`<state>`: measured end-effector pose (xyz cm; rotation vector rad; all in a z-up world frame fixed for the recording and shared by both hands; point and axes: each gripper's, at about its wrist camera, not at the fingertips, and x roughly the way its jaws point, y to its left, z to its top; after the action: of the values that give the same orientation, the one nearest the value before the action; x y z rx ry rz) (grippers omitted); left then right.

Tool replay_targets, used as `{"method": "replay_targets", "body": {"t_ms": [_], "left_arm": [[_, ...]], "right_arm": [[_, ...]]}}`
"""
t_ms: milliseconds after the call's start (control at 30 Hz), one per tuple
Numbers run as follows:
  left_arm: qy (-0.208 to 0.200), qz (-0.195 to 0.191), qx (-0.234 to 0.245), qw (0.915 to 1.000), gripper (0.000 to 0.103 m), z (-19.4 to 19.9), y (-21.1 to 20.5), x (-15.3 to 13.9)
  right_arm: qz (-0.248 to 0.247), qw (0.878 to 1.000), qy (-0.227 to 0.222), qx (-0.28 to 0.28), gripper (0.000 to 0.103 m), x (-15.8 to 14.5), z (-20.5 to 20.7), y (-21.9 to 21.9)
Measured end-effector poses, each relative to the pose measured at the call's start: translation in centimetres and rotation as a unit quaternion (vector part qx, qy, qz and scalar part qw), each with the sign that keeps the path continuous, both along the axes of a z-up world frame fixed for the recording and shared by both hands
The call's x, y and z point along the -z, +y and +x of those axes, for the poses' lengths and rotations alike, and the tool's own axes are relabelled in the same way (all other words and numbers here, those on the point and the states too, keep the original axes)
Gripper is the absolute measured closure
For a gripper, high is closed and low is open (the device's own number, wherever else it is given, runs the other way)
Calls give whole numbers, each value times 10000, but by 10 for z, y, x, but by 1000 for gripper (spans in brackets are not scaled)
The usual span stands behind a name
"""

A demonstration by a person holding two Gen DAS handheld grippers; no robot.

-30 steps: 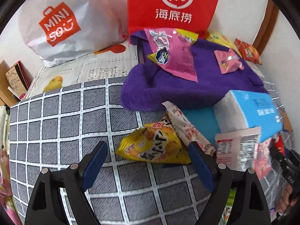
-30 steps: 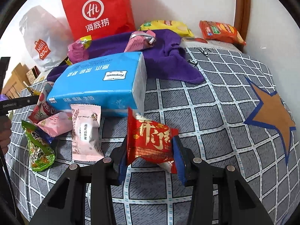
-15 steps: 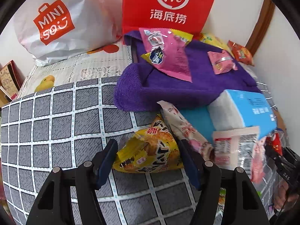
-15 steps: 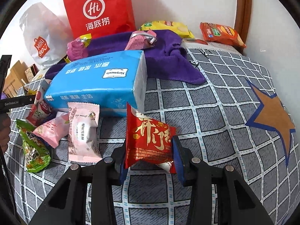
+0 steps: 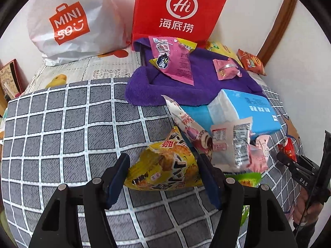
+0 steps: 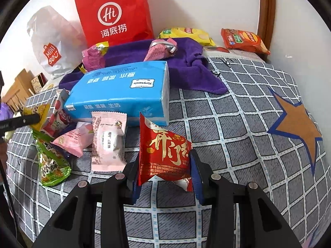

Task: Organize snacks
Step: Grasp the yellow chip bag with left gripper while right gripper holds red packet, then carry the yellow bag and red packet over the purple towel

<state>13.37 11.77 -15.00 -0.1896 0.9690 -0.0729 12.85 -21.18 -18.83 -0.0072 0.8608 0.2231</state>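
Left gripper (image 5: 164,175): fingers, spread wide a second ago, now pinch the yellow snack packet (image 5: 165,168) at lower centre, on the grey checked cloth (image 5: 68,128); right gripper (image 6: 165,170): fingers remain clamped on the red snack packet (image 6: 163,153), lower centre, below the blue tissue pack (image 6: 122,95).

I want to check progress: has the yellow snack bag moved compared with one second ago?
Yes. The yellow snack bag now sits between the left tongs, its far corner raised off the grid cloth; before it lay flat beyond them.

home bedroom | checked bedsheet (image 5: 62,128) (quilted mattress beneath) | shopping bags (image 5: 68,20)
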Motion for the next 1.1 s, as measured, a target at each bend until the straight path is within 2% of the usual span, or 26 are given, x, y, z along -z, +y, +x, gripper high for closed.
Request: {"method": "replay_targets", "body": {"t_ms": [333,567,800,1100], "left_arm": [[-178,-102,136,9997,38,-16,-6,-17],[-316,-66,449,9985,38,-17,-26,-43],[-544,1,716,9959,38,-7,-48,-81],[-705,-140,772,9944,38,25,-61,-119]], "right_arm": [[58,9999,40,124,63,-14,-6,0],[1,9999,-86,96,63,-32,-6,7],[-21,9994,-326,64,63,-68,6,16],[-117,9984,-549,66,62,-103,34,29]]}}
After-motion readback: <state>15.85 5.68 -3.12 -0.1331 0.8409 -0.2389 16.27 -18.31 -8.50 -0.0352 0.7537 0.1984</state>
